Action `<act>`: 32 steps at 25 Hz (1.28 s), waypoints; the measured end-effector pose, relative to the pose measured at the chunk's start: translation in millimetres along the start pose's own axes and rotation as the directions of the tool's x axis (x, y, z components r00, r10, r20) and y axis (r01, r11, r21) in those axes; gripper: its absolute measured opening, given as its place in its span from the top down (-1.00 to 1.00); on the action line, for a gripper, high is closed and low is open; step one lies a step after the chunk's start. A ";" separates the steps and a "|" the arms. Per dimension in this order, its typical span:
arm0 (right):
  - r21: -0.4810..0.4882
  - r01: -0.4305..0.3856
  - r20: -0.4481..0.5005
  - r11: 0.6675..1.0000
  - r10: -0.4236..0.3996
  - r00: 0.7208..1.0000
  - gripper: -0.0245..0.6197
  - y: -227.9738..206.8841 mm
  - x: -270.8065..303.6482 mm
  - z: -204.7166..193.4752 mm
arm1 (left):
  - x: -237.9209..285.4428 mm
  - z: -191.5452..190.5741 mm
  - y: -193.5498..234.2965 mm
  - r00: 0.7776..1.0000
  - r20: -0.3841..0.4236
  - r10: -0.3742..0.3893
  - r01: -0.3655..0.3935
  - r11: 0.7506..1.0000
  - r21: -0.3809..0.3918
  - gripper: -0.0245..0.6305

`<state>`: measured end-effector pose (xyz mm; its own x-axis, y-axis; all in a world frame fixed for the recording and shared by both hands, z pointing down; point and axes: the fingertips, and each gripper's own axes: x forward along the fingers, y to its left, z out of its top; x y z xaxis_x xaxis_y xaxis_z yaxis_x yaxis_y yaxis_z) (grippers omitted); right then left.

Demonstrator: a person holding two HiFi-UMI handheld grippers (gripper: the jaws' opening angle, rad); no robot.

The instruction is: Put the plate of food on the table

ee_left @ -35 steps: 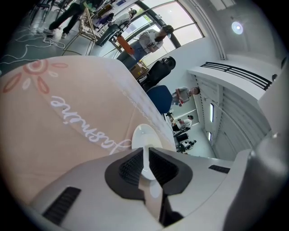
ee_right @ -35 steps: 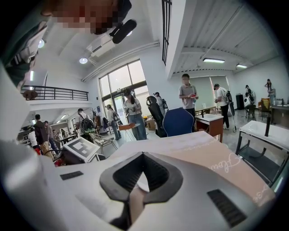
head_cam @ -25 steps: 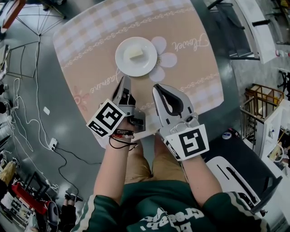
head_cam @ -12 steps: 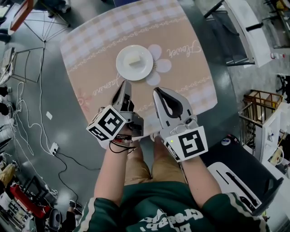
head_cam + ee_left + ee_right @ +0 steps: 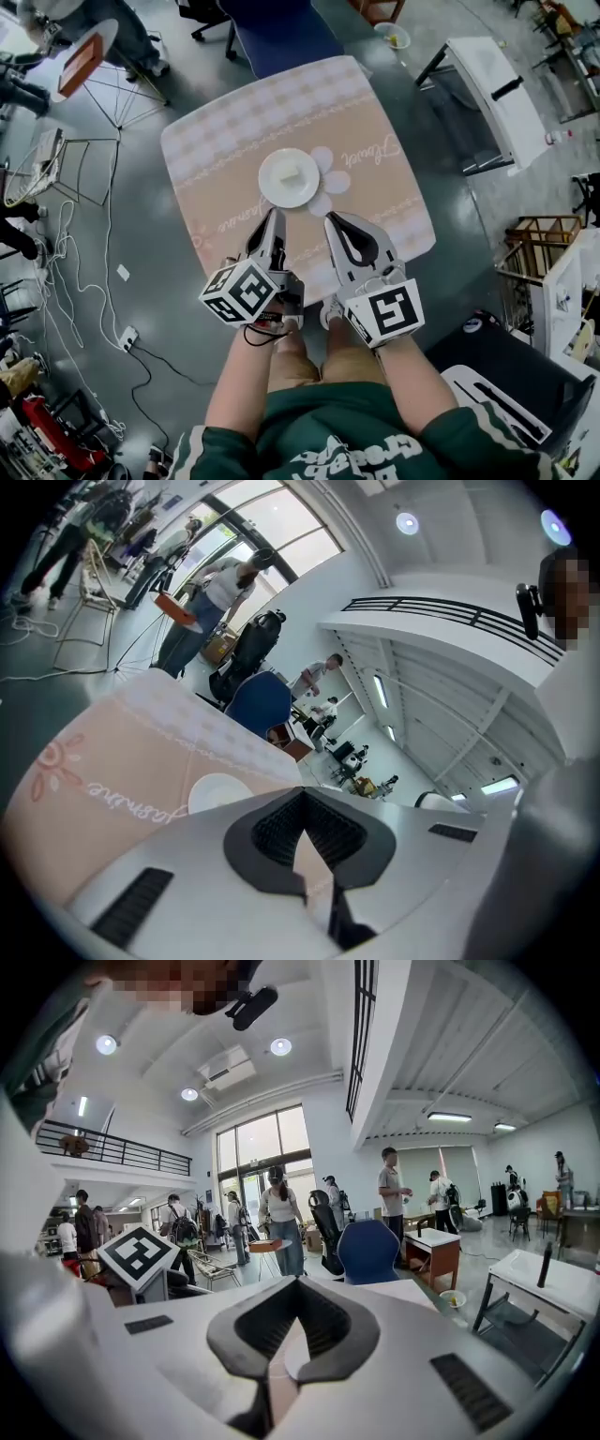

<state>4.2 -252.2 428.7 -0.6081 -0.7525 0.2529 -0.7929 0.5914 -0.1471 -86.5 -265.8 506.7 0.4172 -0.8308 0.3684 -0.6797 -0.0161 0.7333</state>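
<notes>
Left gripper view — fingers (image 5: 169, 855) together, empty.

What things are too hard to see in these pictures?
- Food on the plate: head view, too small to tell what it is.
- Plate, left gripper view: near part hidden behind the left gripper; food not visible.
- Table, right gripper view: almost all hidden behind the right gripper.
</notes>
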 end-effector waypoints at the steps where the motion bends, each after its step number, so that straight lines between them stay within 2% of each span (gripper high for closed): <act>1: -0.004 0.000 0.005 1.000 0.000 1.000 0.88 0.0 -2.1 6.9 | -3.2 3.6 -7.2 1.000 0.002 -0.007 0.007 1.000 0.011 0.90; 4: -0.013 -0.004 0.021 1.000 0.004 1.000 0.88 0.9 -9.0 25.2 | -12.1 14.4 -30.1 0.999 0.008 -0.042 0.042 0.999 0.035 0.90; 10: -0.020 0.005 0.043 1.000 -0.004 0.999 0.88 5.5 -33.3 59.5 | -37.9 37.2 -75.1 0.995 -0.015 -0.103 0.104 0.980 0.168 0.90; 18: -0.006 -0.088 0.068 0.996 0.089 0.994 0.88 27.2 -52.1 96.5 | -63.0 42.6 -120.3 0.985 -0.061 -0.163 0.173 0.947 0.272 0.90; 26: -0.127 -0.142 0.082 0.982 0.153 0.985 0.88 56.5 -48.0 132.2 | -88.7 66.7 -152.7 0.975 -0.063 -0.214 0.219 0.864 0.452 0.90; 32: -0.193 -0.180 0.074 0.965 0.197 0.978 0.88 76.7 -51.7 145.5 | -110.9 92.8 -169.2 0.973 -0.025 -0.228 0.195 0.768 0.609 0.90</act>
<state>-30.8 -210.1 265.3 -0.7538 -0.6403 0.1475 -0.6477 0.7619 -0.0028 -73.7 -222.5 288.8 0.5760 -0.7911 0.2059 -0.8084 -0.5138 0.2873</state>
